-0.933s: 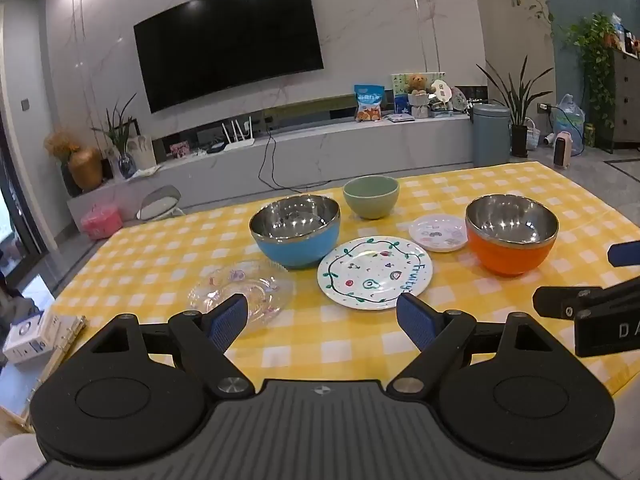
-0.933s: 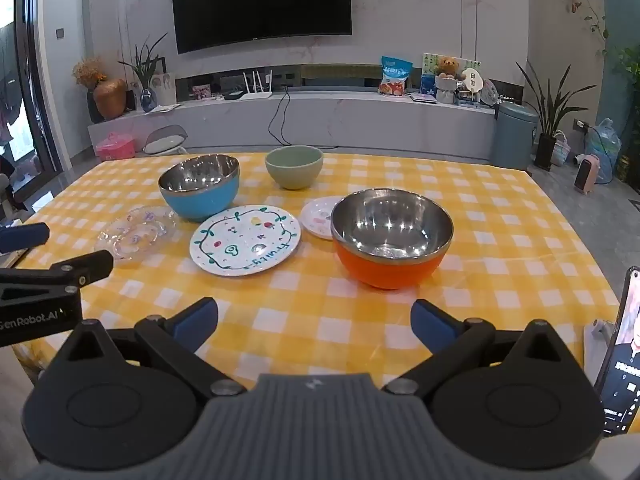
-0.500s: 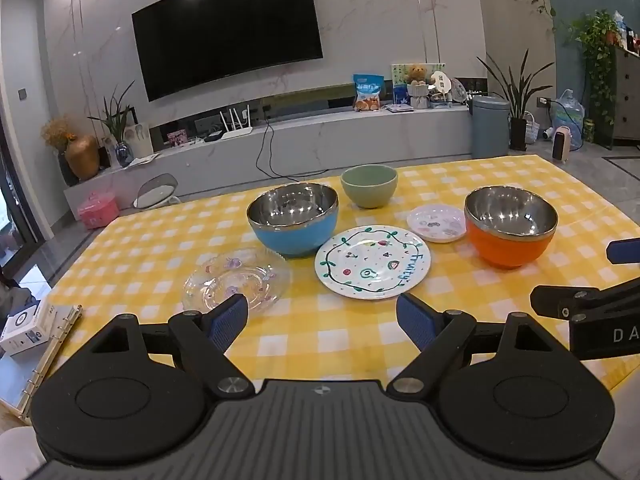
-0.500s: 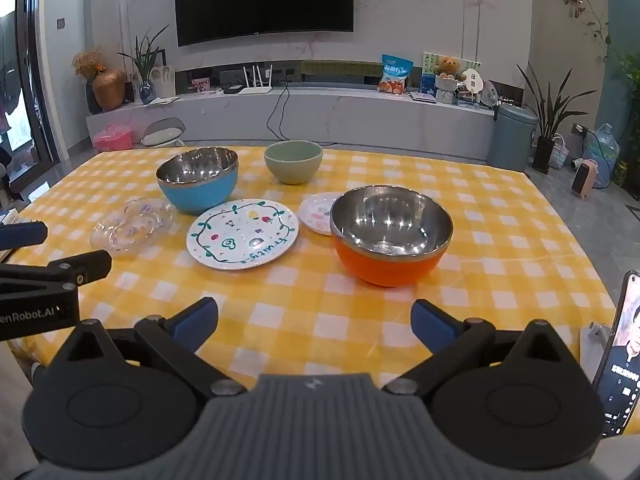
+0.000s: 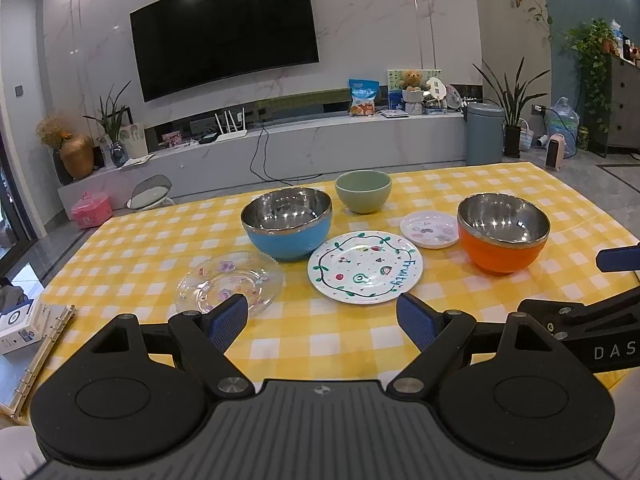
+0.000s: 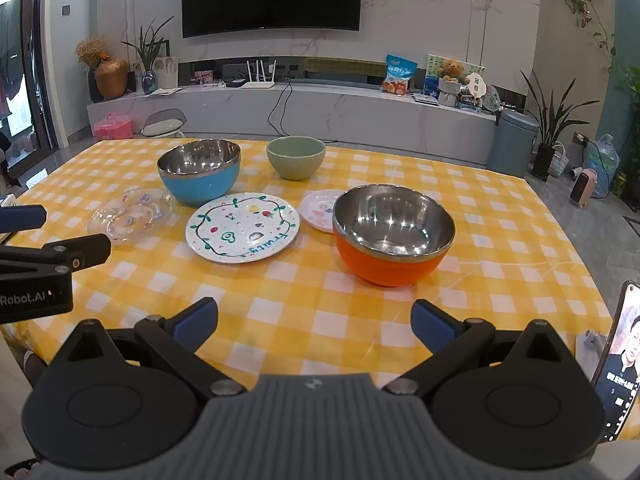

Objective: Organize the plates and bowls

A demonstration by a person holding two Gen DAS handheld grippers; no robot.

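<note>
On the yellow checked table (image 5: 348, 344) (image 6: 500, 232) stand a blue steel-lined bowl (image 5: 286, 222) (image 6: 199, 171), a green bowl (image 5: 363, 191) (image 6: 295, 157) behind it, and an orange steel-lined bowl (image 5: 503, 231) (image 6: 393, 233) at the right. A white painted plate (image 5: 365, 267) (image 6: 242, 226) lies in the middle, a small white saucer (image 5: 429, 229) (image 6: 318, 209) beside the orange bowl, a clear glass plate (image 5: 229, 286) (image 6: 130, 213) at the left. My left gripper (image 5: 322, 317) hangs open near the front edge, before the painted plate. My right gripper (image 6: 314, 322) is open too, short of the orange bowl. Both hold nothing.
A TV and a long grey cabinet line the far wall. A phone (image 6: 618, 364) stands upright at the table's right front corner. A white box (image 5: 20, 326) and a ring binder (image 5: 40, 360) lie off the table's left edge. A grey bin (image 5: 484, 134) stands behind the table.
Both grippers have drifted slightly, so the dishes sit a little lower in the left view and higher in the right view. No dish has moved; both grippers stay open.
</note>
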